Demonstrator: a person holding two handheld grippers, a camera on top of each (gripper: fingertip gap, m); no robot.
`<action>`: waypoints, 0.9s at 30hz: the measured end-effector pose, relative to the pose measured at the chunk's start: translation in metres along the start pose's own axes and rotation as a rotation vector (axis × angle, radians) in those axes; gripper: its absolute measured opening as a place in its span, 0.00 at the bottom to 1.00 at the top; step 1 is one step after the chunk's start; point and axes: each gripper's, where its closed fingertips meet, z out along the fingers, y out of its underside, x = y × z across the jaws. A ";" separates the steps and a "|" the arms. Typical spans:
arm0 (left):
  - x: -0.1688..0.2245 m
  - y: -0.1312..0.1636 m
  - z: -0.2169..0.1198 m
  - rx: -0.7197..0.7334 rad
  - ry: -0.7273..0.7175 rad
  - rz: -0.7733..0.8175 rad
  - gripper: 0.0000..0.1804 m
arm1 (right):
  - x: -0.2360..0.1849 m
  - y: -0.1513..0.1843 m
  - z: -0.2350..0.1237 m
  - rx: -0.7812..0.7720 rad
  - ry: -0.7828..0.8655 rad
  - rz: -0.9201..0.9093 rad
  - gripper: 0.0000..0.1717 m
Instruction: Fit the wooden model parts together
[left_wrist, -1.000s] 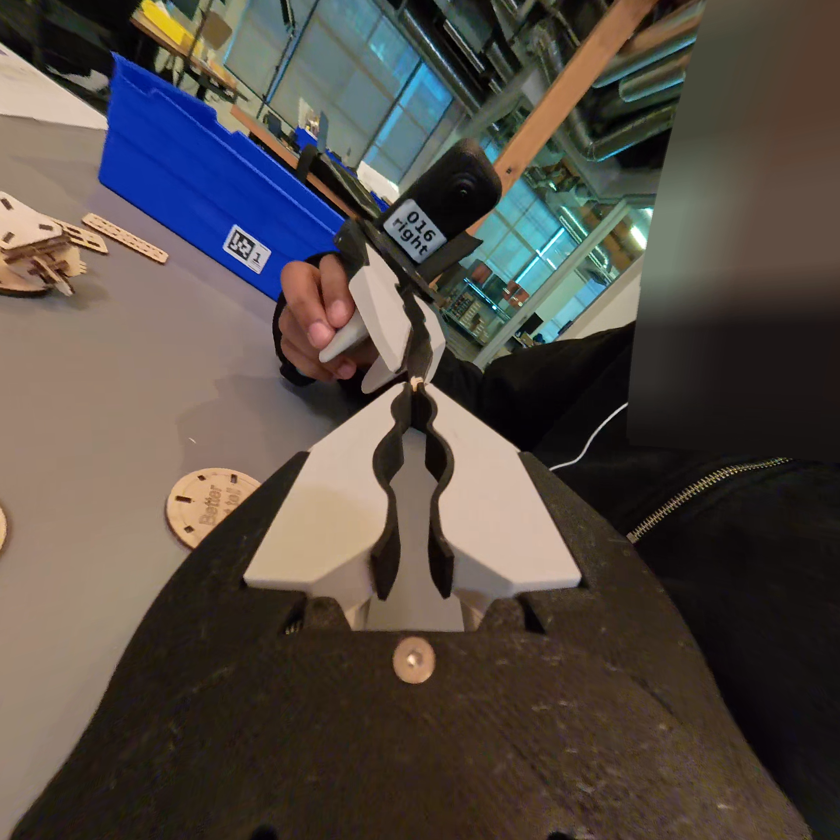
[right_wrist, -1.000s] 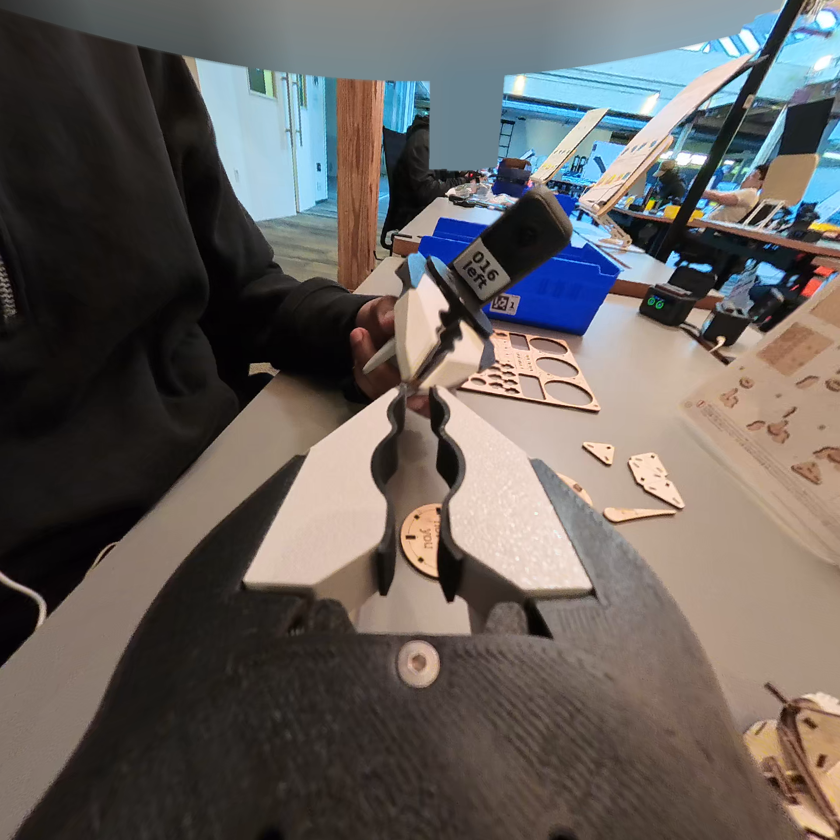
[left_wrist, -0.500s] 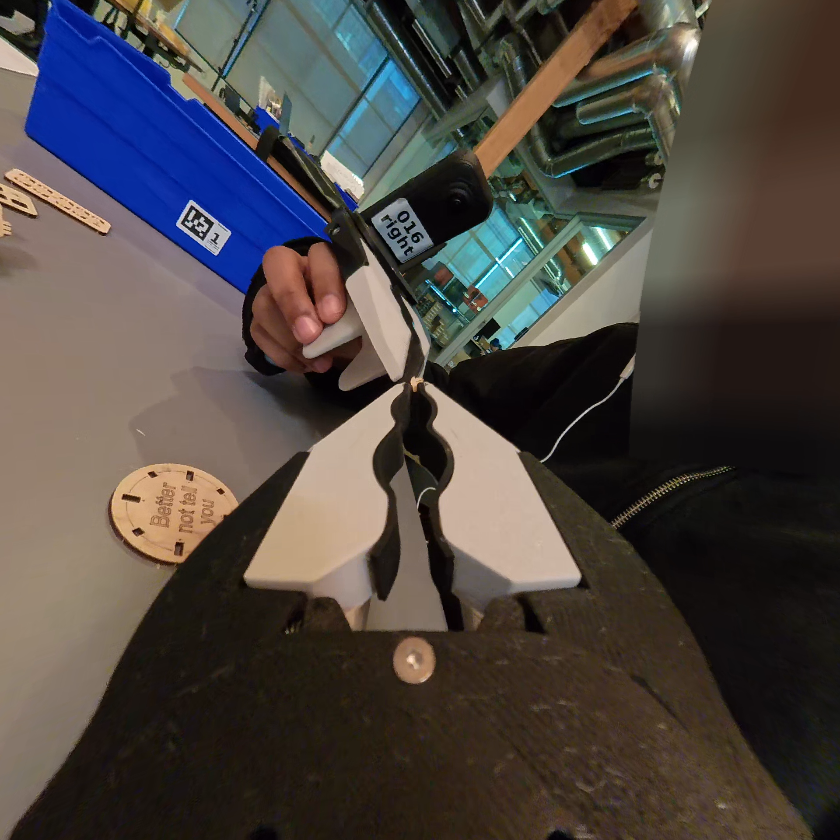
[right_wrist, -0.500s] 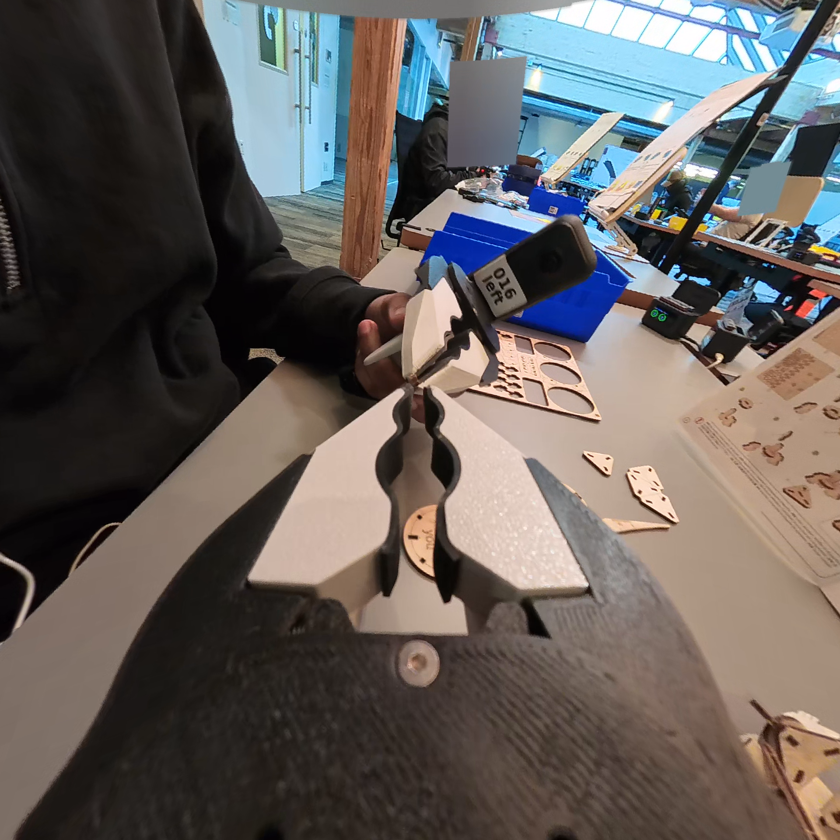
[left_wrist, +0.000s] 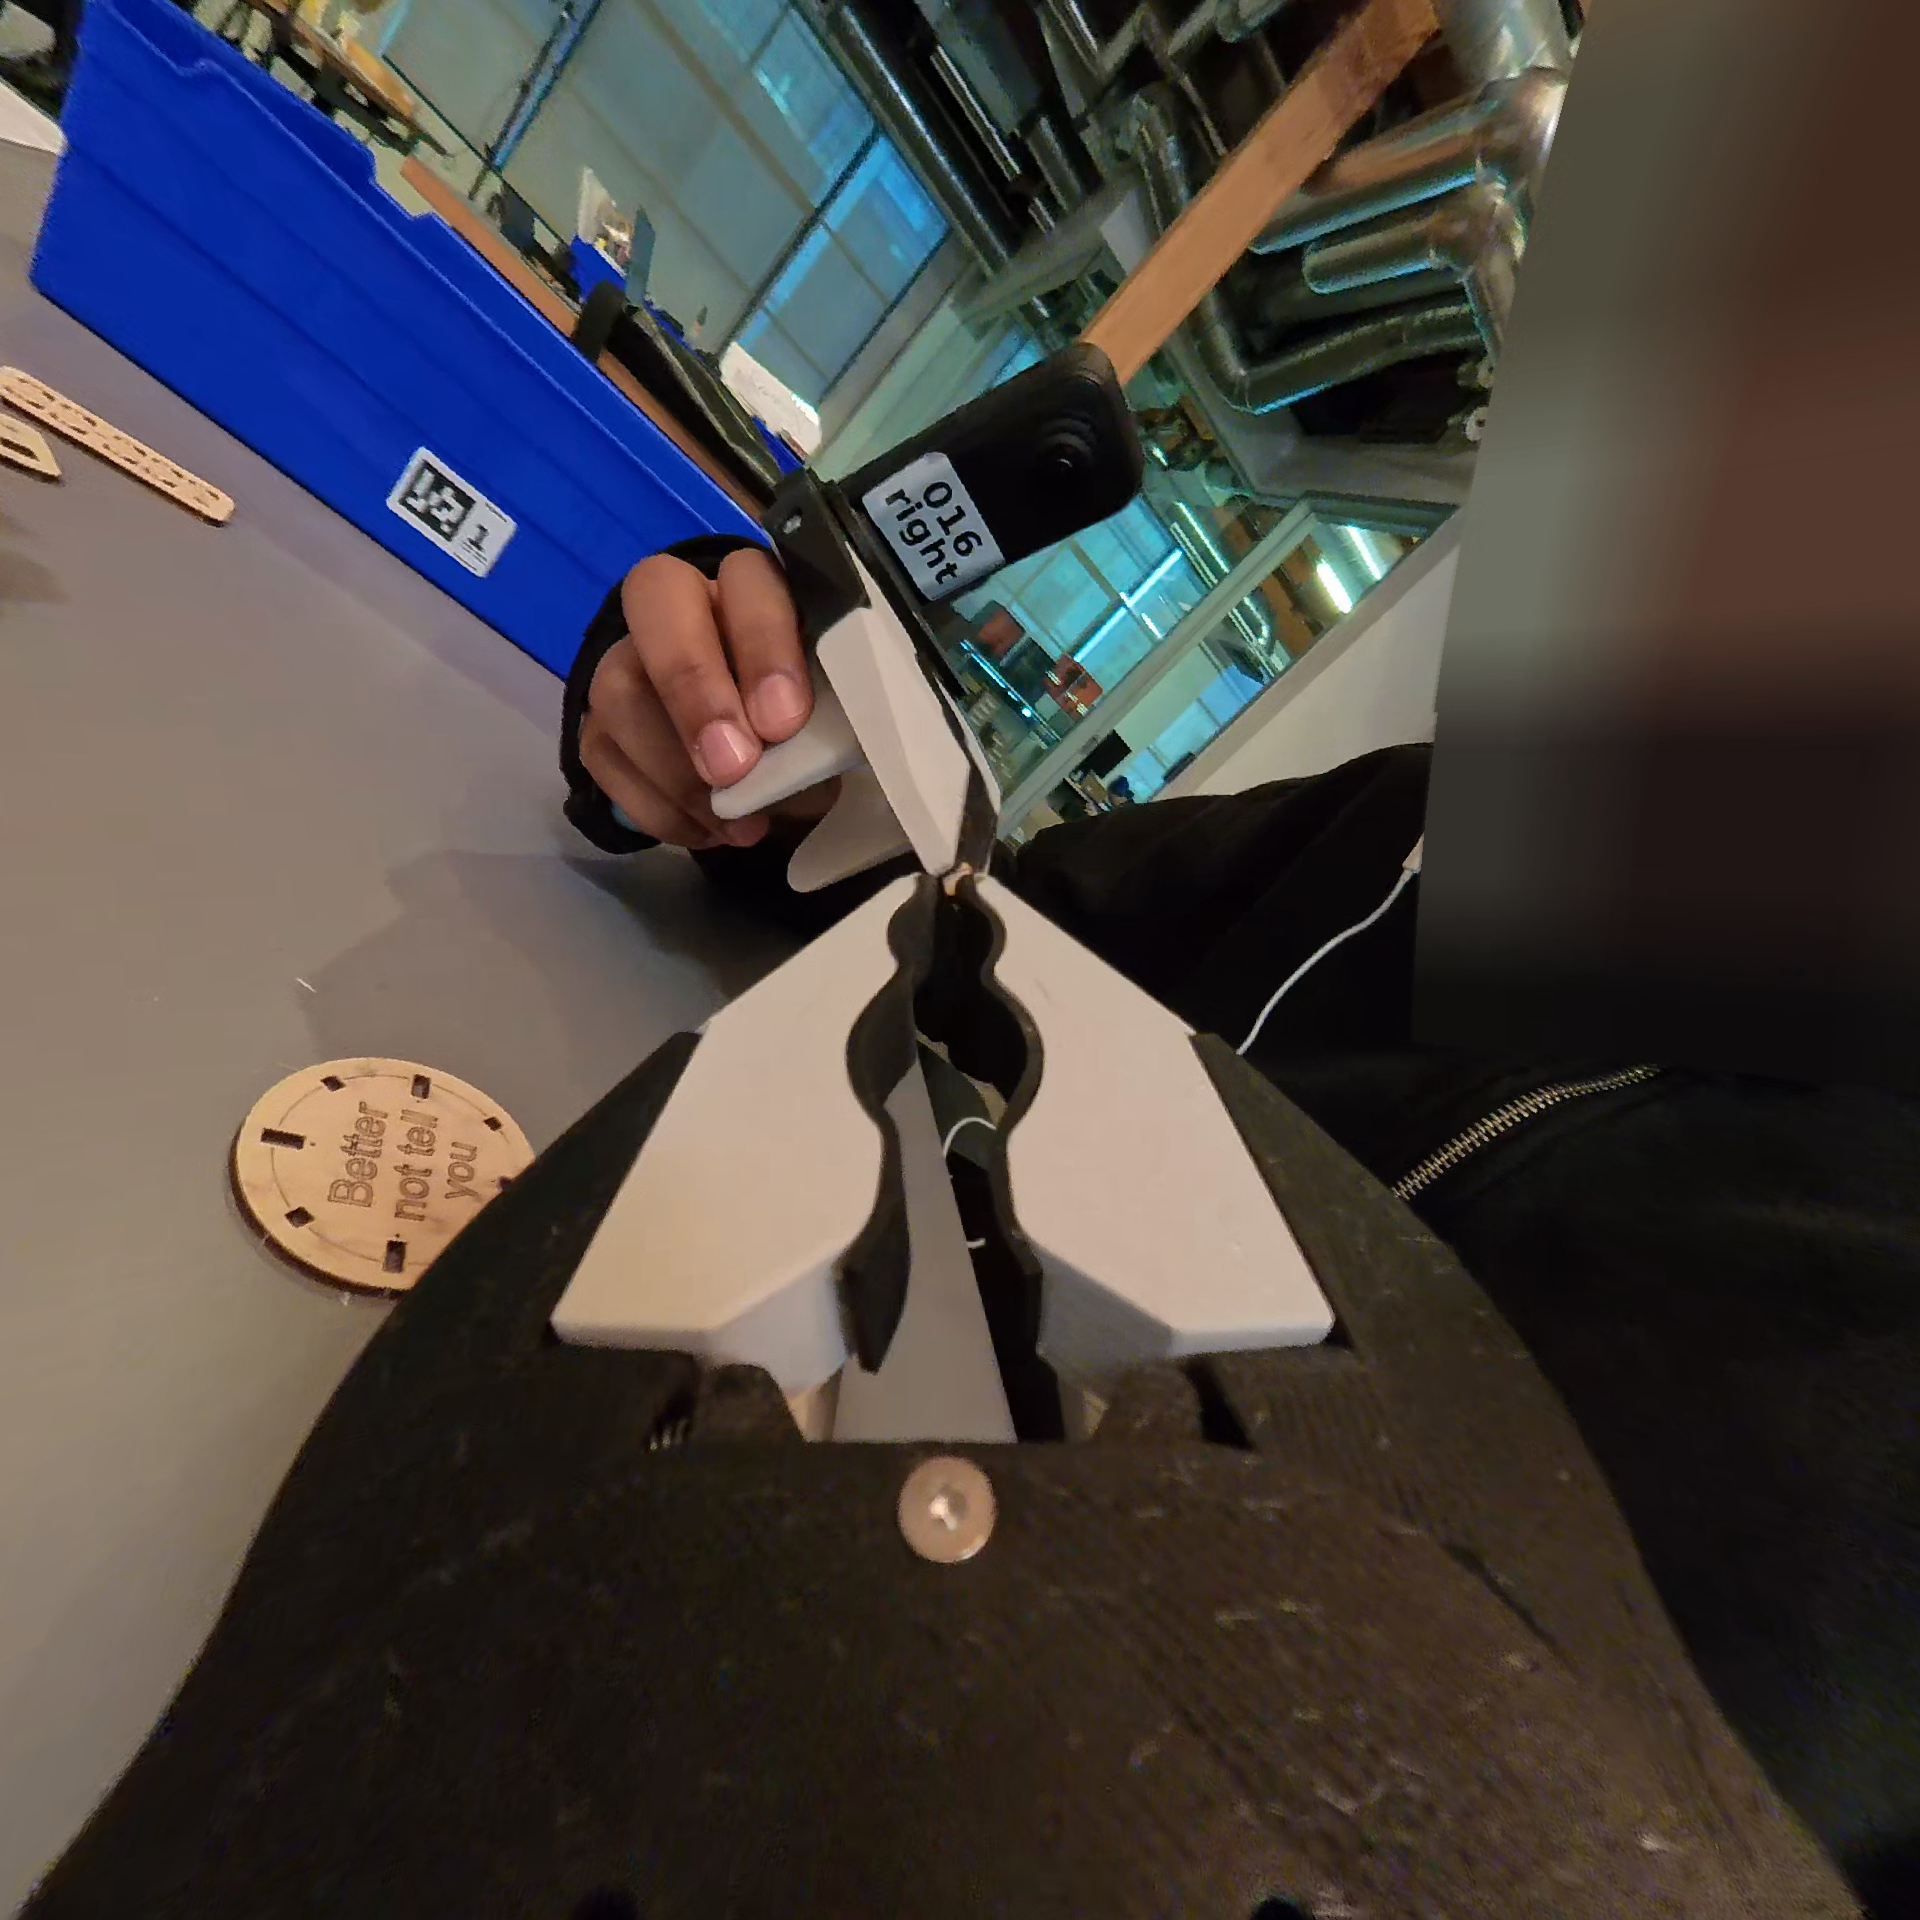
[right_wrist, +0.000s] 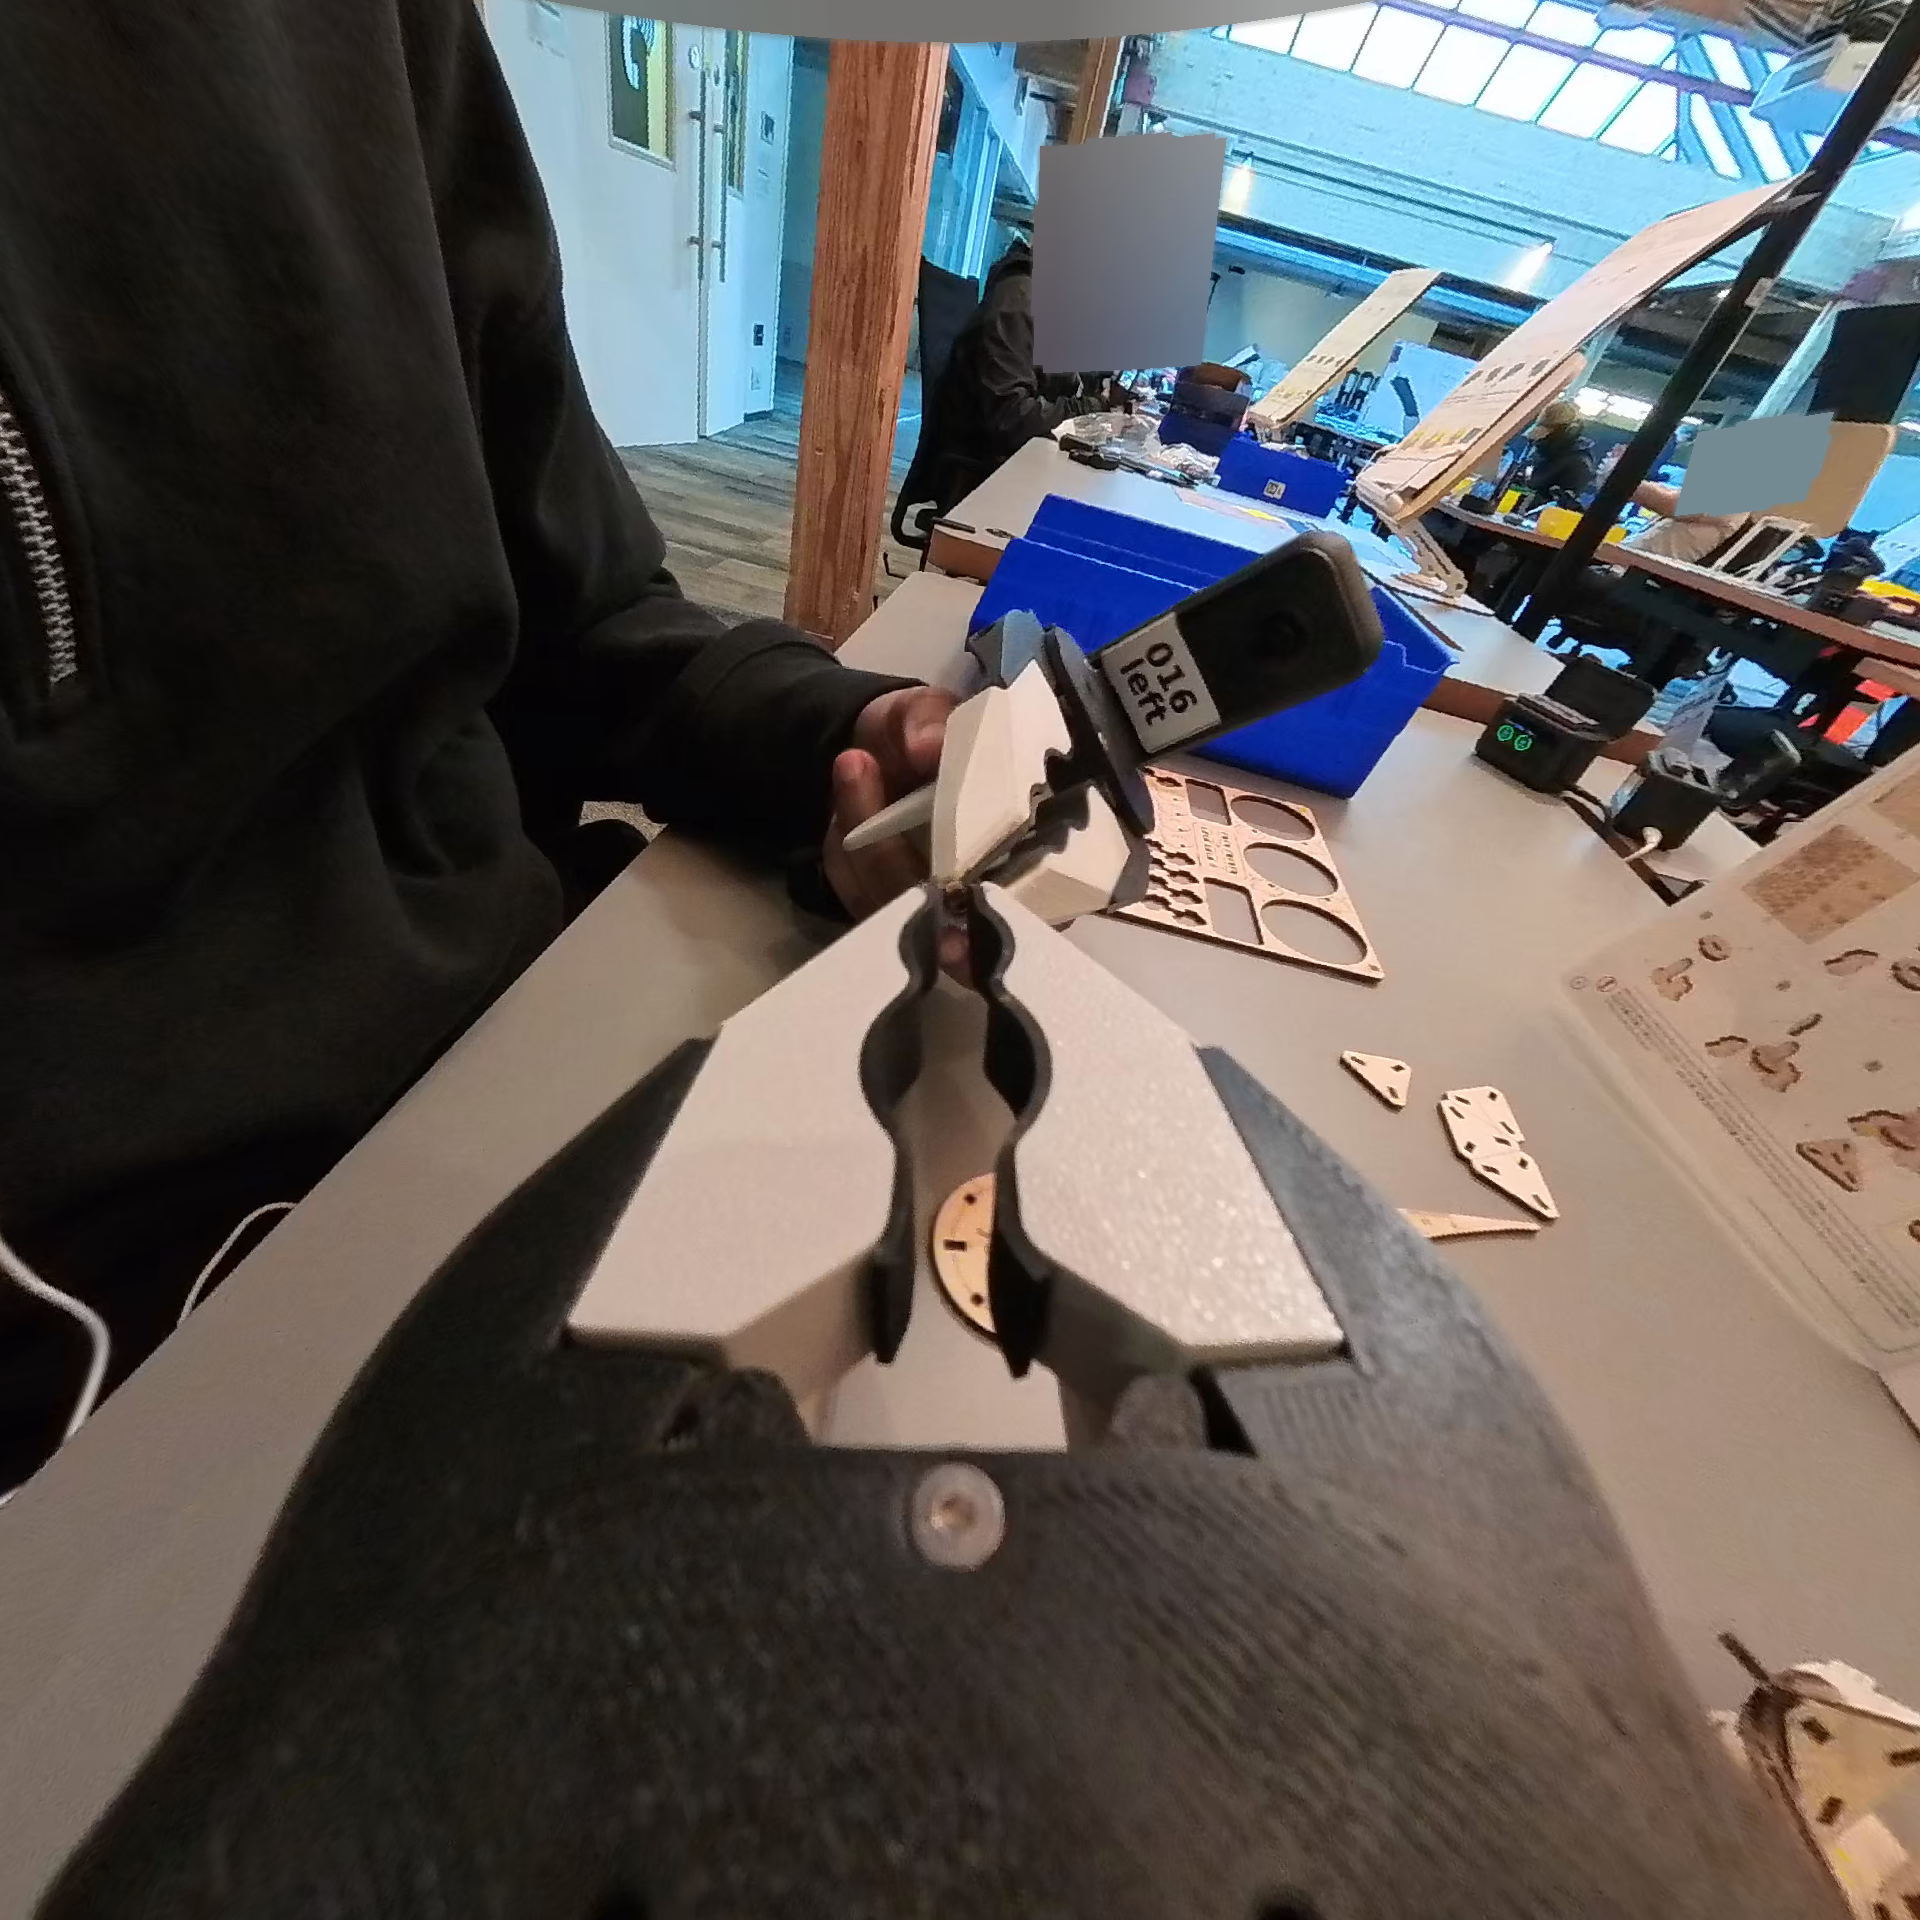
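Tiny pale wooden piece (left_wrist: 951, 884) stayed pinched in left gripper (left_wrist: 948, 898) tips above near table edge; right gripper (right_wrist: 951, 906) tongs narrowed, then pressed onto same piece.

Left hand-held gripper (left_wrist: 948, 883): pointed forward and slightly up, its fingertips drawn together at the tip, nipping a tiny pale piece; it met the other tool tip to tip.
Right hand-held gripper (right_wrist: 951, 896): fingertips likewise closed together on the same tiny piece, angled up toward the left tool.
Right hand (left_wrist: 691, 717): wrapped round the right tool's handle, fingers pressing its pale trigger, black cuff at the wrist.
Left hand (right_wrist: 883, 769): gripped the left tool's handle, black sleeve reaching to the wrist.
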 end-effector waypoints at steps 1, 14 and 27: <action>-0.001 -0.002 -0.001 0.010 -0.012 0.012 0.03 | 0.001 0.000 0.000 -0.002 0.007 0.000 0.01; -0.012 -0.012 -0.008 0.034 -0.323 0.522 0.00 | 0.017 0.009 -0.001 -0.070 0.115 -0.057 0.01; -0.020 -0.003 -0.004 -0.004 -0.293 0.365 0.06 | 0.025 0.017 -0.001 -0.159 0.214 -0.220 0.01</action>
